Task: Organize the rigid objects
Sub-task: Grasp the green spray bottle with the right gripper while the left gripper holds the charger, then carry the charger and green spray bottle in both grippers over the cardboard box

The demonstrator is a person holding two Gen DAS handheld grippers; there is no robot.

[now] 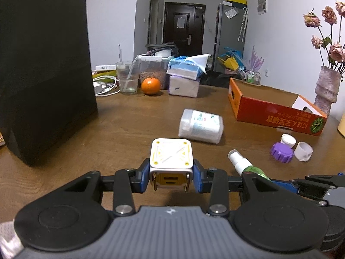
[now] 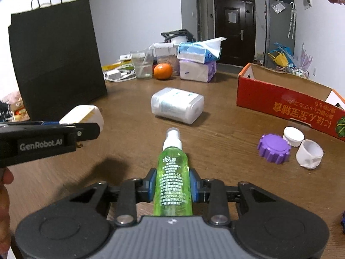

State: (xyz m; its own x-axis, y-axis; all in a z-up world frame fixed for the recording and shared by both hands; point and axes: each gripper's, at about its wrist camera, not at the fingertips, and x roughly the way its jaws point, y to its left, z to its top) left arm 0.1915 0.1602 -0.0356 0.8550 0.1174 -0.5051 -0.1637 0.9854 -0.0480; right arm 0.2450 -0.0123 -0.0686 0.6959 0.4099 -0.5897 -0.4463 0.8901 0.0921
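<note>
Nearest the left wrist camera, the left gripper (image 1: 171, 178) has its jaws closed on a white charger (image 1: 171, 156), blue pads pressed to its two sides, prongs toward the camera. Nearest the right wrist camera, the right gripper (image 2: 172, 186) is clamped on a green spray bottle (image 2: 172, 179), nozzle pointing away.

Taking the red cardboard box (image 2: 286, 101) as the landmark: the wooden table (image 2: 129, 133) carries everything. A black paper bag (image 2: 54, 60) stands well apart from the box, across the table on the far left. Stacked tissue packs (image 2: 198, 64) sit beyond the box's left end at the table's back edge, with an orange (image 2: 163, 71) just left of them. A white plastic jar (image 2: 176, 105) lies on its side between the box and the bag. Just in front of the box's long wall sit a purple lid (image 2: 273, 148), a white cap (image 2: 293, 136) touching it, and a small white cup (image 2: 309, 154) tipped over beside them.

Judging from the open box, it is the likely destination. The bottle is held low on its smooth round body, so it could swivel or slip as it is carried. The charger is pinched only by its edges near the prongs and may twist out. Both grippers are close together, so they could knock each other, and a low sweep toward the box could scatter the lid, cap and cup.
</note>
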